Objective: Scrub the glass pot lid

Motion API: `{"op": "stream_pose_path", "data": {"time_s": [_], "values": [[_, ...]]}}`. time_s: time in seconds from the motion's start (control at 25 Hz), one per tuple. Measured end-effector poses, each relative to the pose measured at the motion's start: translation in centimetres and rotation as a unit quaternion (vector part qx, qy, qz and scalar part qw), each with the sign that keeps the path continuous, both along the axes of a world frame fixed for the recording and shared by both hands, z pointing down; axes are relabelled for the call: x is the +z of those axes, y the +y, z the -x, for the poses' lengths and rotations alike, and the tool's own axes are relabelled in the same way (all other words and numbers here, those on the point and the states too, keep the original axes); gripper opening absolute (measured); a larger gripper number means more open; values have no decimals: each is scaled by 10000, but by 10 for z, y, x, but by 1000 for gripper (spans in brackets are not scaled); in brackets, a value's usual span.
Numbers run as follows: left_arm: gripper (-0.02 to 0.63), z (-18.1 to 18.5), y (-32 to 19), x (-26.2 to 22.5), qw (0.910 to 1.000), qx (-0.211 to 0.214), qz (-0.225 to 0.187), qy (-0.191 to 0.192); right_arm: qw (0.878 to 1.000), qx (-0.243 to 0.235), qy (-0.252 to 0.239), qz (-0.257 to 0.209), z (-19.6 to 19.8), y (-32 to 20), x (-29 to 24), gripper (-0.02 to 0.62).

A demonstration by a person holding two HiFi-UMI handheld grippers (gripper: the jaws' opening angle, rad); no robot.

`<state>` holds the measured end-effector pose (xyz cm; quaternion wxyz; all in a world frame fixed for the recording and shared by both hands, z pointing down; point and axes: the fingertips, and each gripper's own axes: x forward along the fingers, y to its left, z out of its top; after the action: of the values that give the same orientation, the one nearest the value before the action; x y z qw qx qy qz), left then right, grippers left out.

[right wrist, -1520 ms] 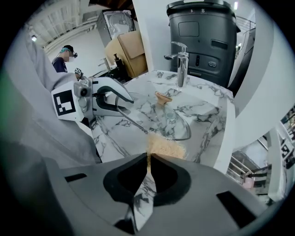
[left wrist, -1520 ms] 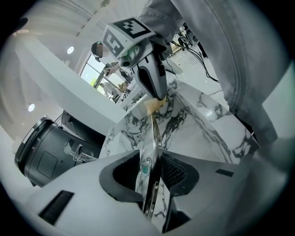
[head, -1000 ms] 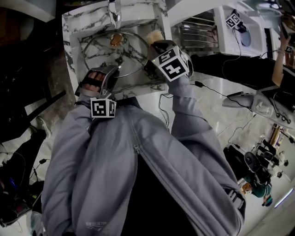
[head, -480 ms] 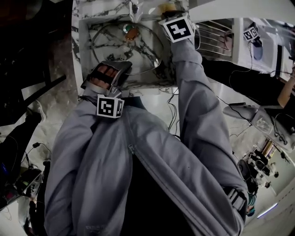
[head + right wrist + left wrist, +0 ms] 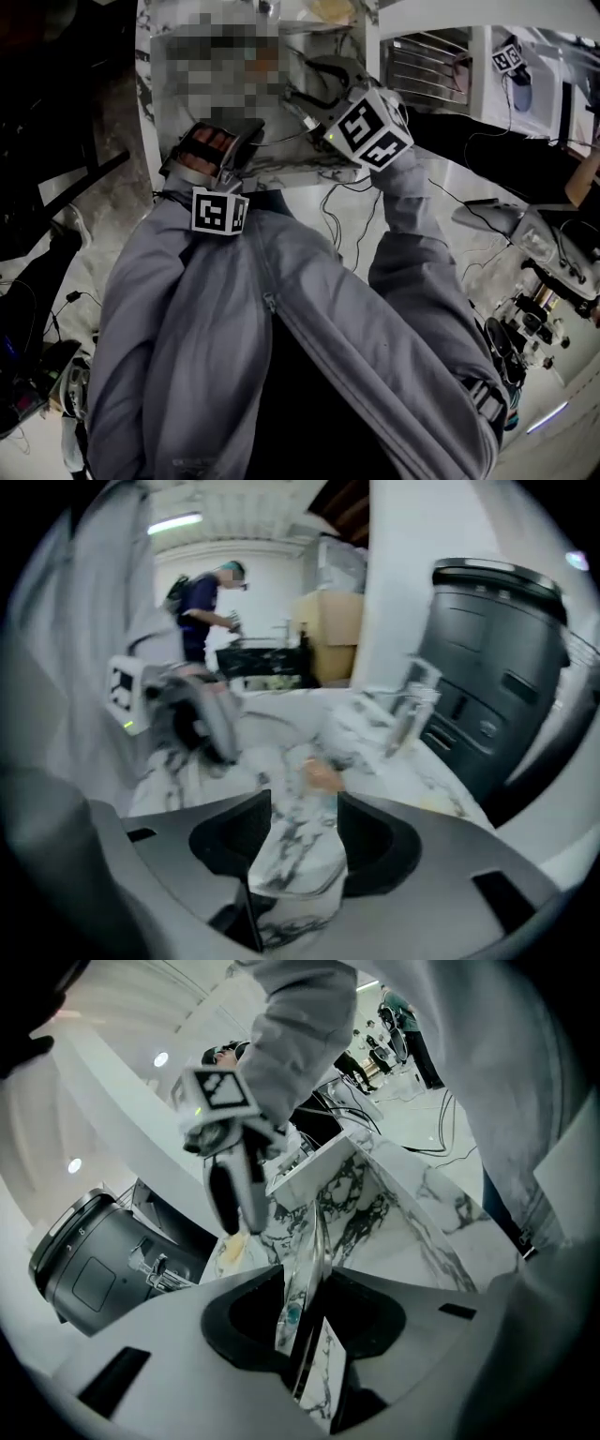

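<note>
left gripper view: left gripper [image 5: 305, 1290] pinches lid [image 5: 315, 1239] edge-on

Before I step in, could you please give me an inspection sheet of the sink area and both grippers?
surface: marble sink; part of its basin is masked in the head view.
job's things: glass pot lid, held by its rim; yellowish sponge lying on the marble at the far edge.
clutter: mixed gear on the floor at the right.
grippers: left gripper, fingers closed on the lid's rim; right gripper, fingers have just been opening, now apart and gripping nothing.
cables: black cables on the white floor below the sink.
surroundings: wire rack beside the sink; dark appliance; person in the background.
</note>
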<state>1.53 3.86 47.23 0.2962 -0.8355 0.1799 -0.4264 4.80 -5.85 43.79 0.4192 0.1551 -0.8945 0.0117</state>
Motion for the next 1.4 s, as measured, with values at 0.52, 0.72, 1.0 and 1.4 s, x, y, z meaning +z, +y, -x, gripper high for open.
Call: {"op": "stream_pose_path", "data": {"time_s": [0.52, 0.72, 1.0, 1.4], "values": [[132, 8, 0, 0, 9998, -163, 110, -28, 9927, -964, 638, -356, 8, 102, 30, 209], [132, 11, 0, 1, 9997, -196, 94, -70, 9898, -975, 768, -701, 16, 92, 37, 175], [154, 22, 2, 5, 9986, -279, 451, 37, 9819, -1179, 699, -1306, 27, 90, 32, 146], [185, 39, 16, -14, 9750, -343, 2096, 650, 9807, -1284, 672, -1311, 27, 96, 39, 146]]}}
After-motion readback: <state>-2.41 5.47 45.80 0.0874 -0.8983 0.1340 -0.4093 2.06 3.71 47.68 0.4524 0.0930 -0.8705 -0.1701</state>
